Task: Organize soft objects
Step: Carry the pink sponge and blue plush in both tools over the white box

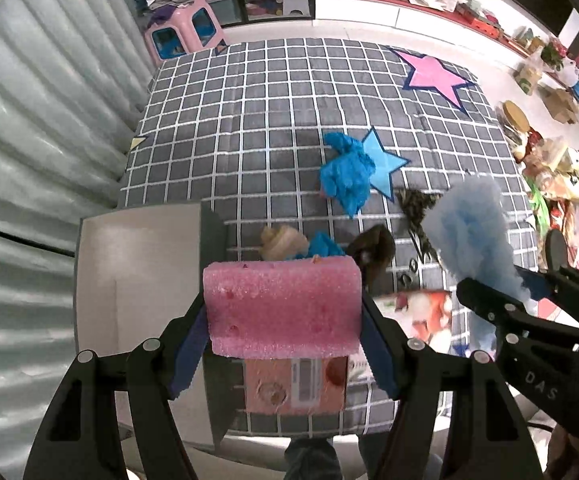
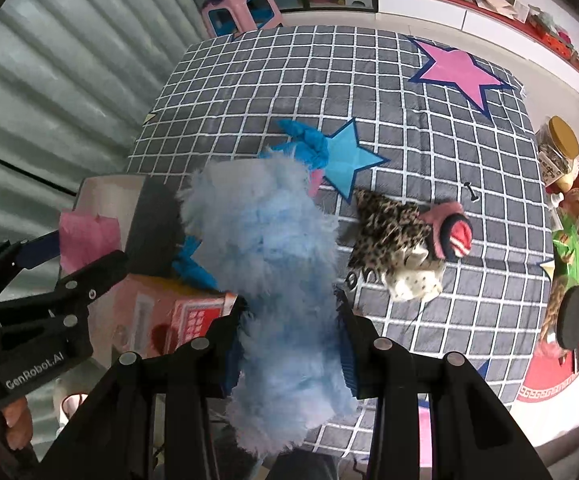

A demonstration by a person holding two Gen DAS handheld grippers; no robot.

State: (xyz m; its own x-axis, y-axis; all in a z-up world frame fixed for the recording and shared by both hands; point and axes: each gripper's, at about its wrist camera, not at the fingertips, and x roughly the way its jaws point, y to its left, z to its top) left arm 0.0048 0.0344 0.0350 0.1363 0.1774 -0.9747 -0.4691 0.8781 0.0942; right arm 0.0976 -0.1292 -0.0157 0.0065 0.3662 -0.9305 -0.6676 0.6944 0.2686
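Note:
My left gripper [image 1: 283,320] is shut on a pink foam block [image 1: 281,300], held above an open pink carton [image 1: 295,386] at the near edge of the grey checked bed cover [image 1: 249,120]. My right gripper [image 2: 289,336] is shut on a fluffy light-blue plush [image 2: 273,272], which hangs past both fingers. In the left wrist view the right gripper [image 1: 501,284] is at the right with the plush [image 1: 469,224]. In the right wrist view the left gripper [image 2: 85,250] is at the left with the foam [image 2: 89,236]. A crumpled blue cloth [image 1: 347,176] lies mid-bed.
A leopard-print soft toy [image 2: 397,240] lies on the cover to the right, touching a pink and red sock [image 2: 453,236]. The carton's white flap [image 1: 137,272] stands open at the left. A corrugated metal wall [image 1: 29,160] runs along the left. Clutter [image 1: 561,184] lines the floor on the right.

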